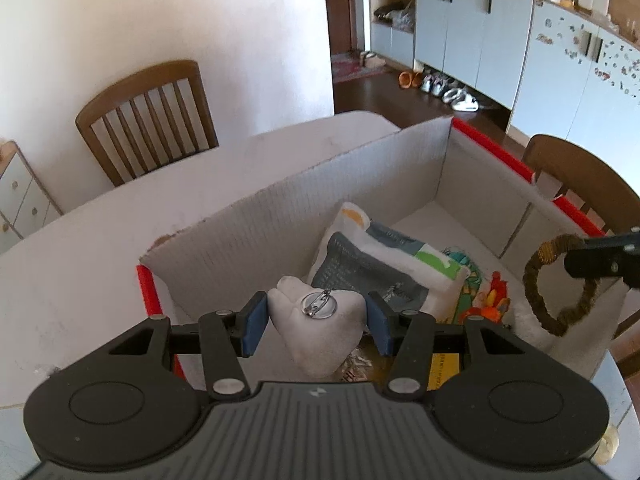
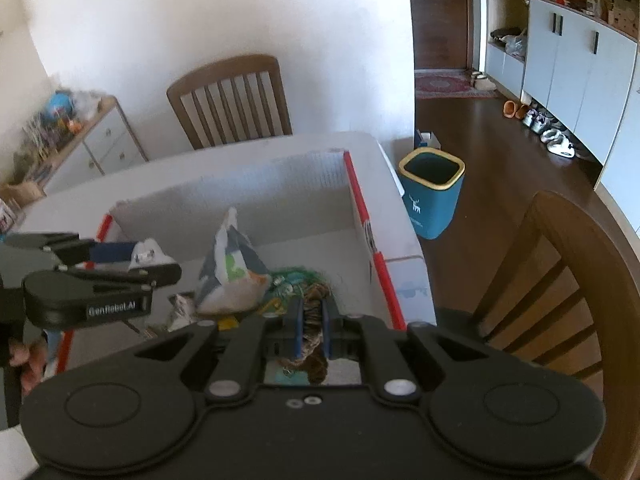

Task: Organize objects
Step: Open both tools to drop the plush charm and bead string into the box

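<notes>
My left gripper (image 1: 316, 320) is shut on a white plush tooth-shaped toy (image 1: 320, 340) with a round pin badge (image 1: 319, 303) on it, held over the near end of a cardboard box (image 1: 320, 172) with red edges. My right gripper (image 2: 311, 320) is shut on a brown braided rope ring (image 2: 314, 344), also held over the box (image 2: 280, 172); the ring shows in the left wrist view (image 1: 560, 284) at the right. A printed cushion (image 1: 384, 264) and colourful items (image 1: 484, 300) lie in the box. The left gripper shows in the right wrist view (image 2: 120, 264).
The box stands on a white table (image 1: 100, 248). Wooden chairs (image 1: 148, 120) (image 2: 560, 280) stand at the far and right sides. A teal bin (image 2: 434, 196) is on the floor beyond the table. Cabinets (image 1: 472, 40) and shoes (image 1: 452, 92) line the back wall.
</notes>
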